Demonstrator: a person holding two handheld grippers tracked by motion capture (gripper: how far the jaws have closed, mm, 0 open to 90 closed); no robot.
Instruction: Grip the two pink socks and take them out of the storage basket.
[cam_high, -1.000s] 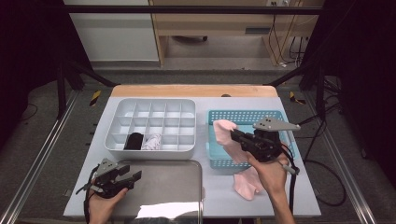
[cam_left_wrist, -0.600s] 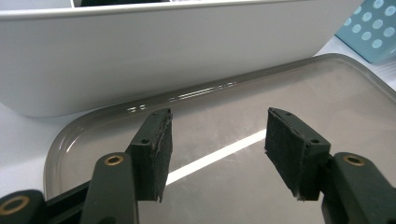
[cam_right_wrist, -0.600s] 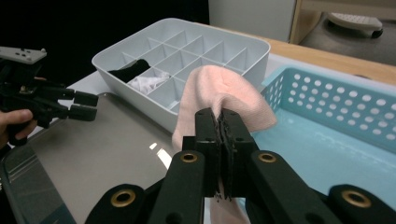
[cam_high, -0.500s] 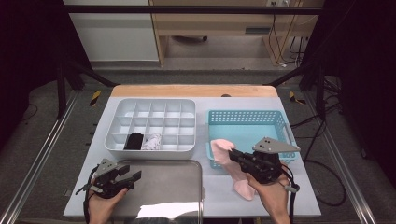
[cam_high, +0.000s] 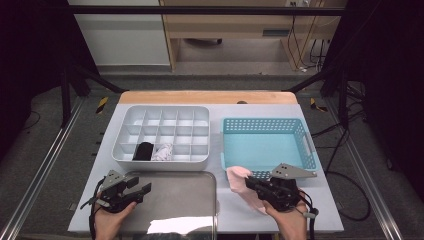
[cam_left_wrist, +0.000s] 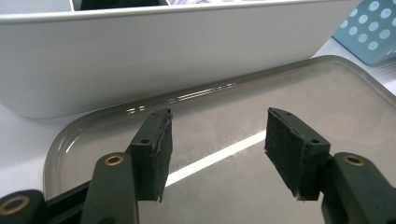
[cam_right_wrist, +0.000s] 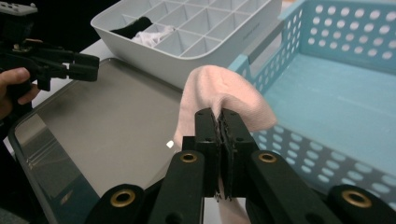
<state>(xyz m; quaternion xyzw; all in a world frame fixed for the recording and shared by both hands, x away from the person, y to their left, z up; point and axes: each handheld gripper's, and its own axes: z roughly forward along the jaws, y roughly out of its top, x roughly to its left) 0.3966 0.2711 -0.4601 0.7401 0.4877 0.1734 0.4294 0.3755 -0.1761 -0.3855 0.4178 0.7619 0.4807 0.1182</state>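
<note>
My right gripper (cam_high: 251, 183) is shut on a pale pink sock (cam_high: 239, 179), low over the table just in front of the blue basket (cam_high: 300, 131). In the right gripper view the jaws pinch the sock's (cam_right_wrist: 219, 91) folded top and the rest hangs below them. My left gripper (cam_high: 139, 186) stands open over the near left corner of the grey metal tray (cam_high: 180, 200). Its pads (cam_left_wrist: 156, 144) have nothing between them. The left gripper (cam_right_wrist: 86, 66) also appears far left in the right gripper view.
A white compartment box (cam_high: 162, 116) stands behind the tray, with a black sock (cam_high: 144, 150) and a white sock (cam_high: 162, 151) in its front cells. The box's front wall (cam_left_wrist: 163, 51) is close ahead of the left gripper. The table's near edge lies just below both hands.
My right gripper has carried the pink sock down and toward me, from above the basket to the table in front of it. The left gripper has stayed put.
</note>
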